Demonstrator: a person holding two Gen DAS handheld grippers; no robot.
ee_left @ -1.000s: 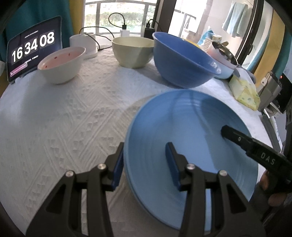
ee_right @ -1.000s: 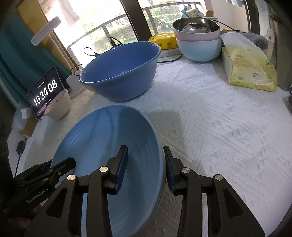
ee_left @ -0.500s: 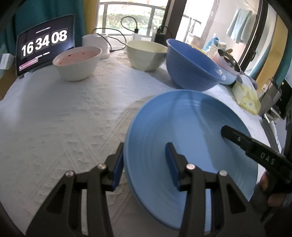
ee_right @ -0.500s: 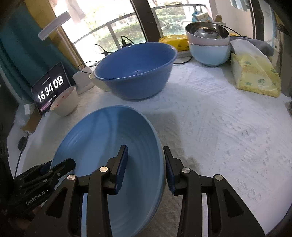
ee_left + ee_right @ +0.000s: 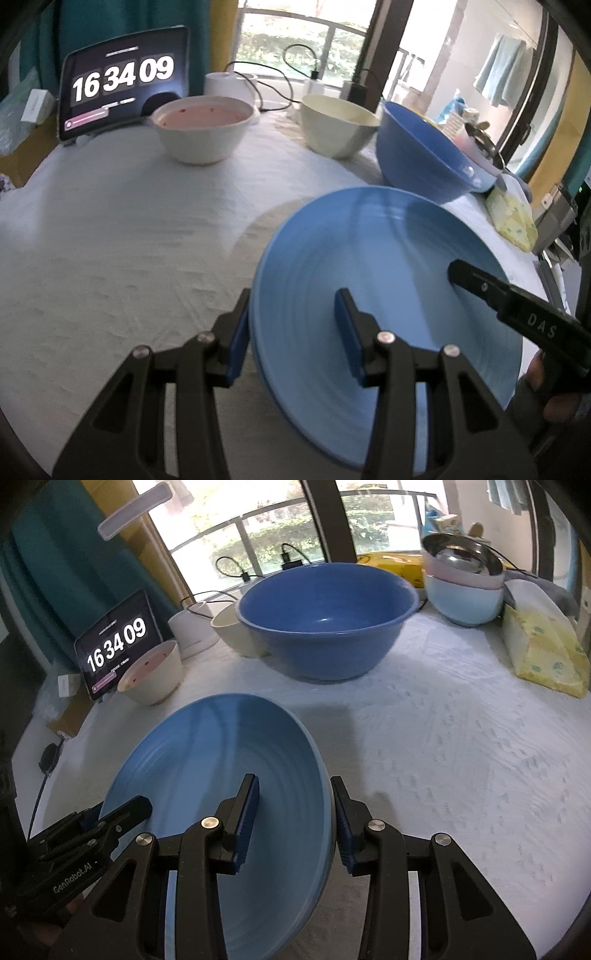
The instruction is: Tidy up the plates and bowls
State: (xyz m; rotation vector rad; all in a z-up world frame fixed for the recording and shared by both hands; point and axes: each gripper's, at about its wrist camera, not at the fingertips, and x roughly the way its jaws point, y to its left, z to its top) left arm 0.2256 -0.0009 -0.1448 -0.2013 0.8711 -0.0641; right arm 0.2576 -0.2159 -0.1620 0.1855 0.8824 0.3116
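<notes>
A wide blue plate (image 5: 388,258) hangs tilted a little above the white tablecloth, held at both sides. My left gripper (image 5: 291,299) is shut on its left rim, one pad outside and one inside. My right gripper (image 5: 294,781) is shut on the opposite rim in the same way. Each view shows the other gripper's finger at the plate's far side: the right gripper (image 5: 458,273) and the left gripper (image 5: 140,805). Behind stand a big dark blue bowl (image 5: 325,627), a cream bowl (image 5: 336,125) and a white bowl with a pink inside (image 5: 203,129).
A stack of pale blue, pink and steel bowls (image 5: 465,583) stands at the back right, beside a yellow tissue pack (image 5: 543,650). A tablet showing a clock (image 5: 122,81), a white charger base and cables line the back edge by the window.
Both grippers have carried the plate leftward across the table, toward the white bowl and the tablet. The grips on the two rims look the same.
</notes>
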